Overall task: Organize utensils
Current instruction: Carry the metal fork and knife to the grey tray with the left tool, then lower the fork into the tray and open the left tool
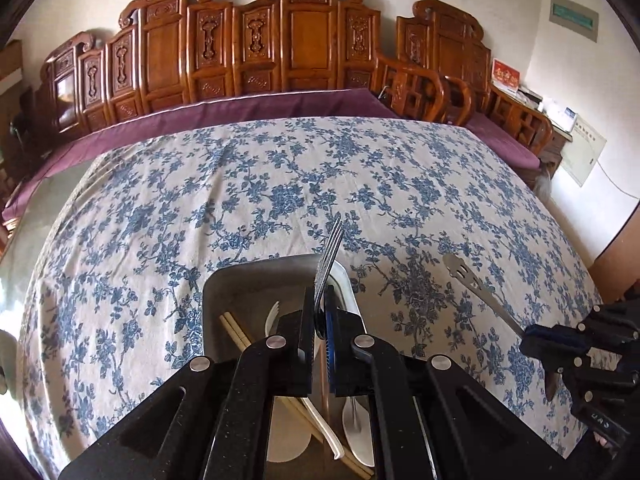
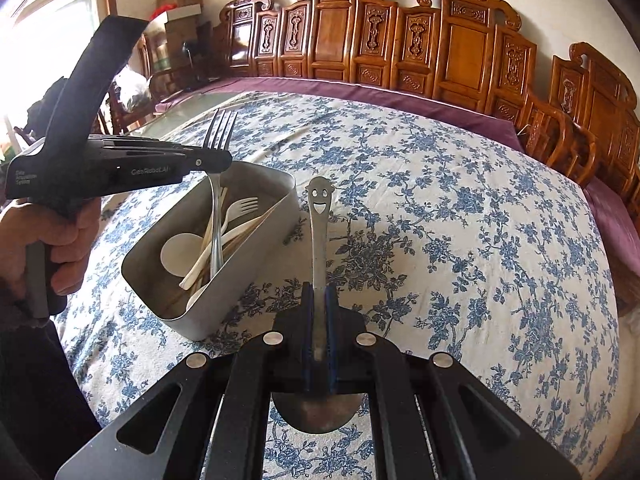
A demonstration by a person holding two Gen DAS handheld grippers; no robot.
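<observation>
My left gripper (image 1: pixel 319 300) is shut on a metal fork (image 1: pixel 329 254), tines up, held upright over a grey metal bin (image 1: pixel 240 280); the fork's handle reaches down into the bin (image 2: pixel 256 184). The left gripper (image 2: pixel 216 162) and fork (image 2: pixel 218 136) also show in the right wrist view. The bin holds white plastic spoons, a plastic fork (image 2: pixel 240 206) and chopsticks (image 1: pixel 236 330). My right gripper (image 2: pixel 319 294) is shut on a metal spoon (image 2: pixel 319 216) with a smiley-face handle end, held right of the bin, bowl toward the camera. It shows in the left wrist view too (image 1: pixel 538 346).
The table wears a blue floral cloth (image 1: pixel 280 184) with a purple cloth edge (image 1: pixel 240 110) behind. Carved wooden chairs (image 2: pixel 440 40) line the far side. Boxes (image 2: pixel 180 4) stand by a window at far left.
</observation>
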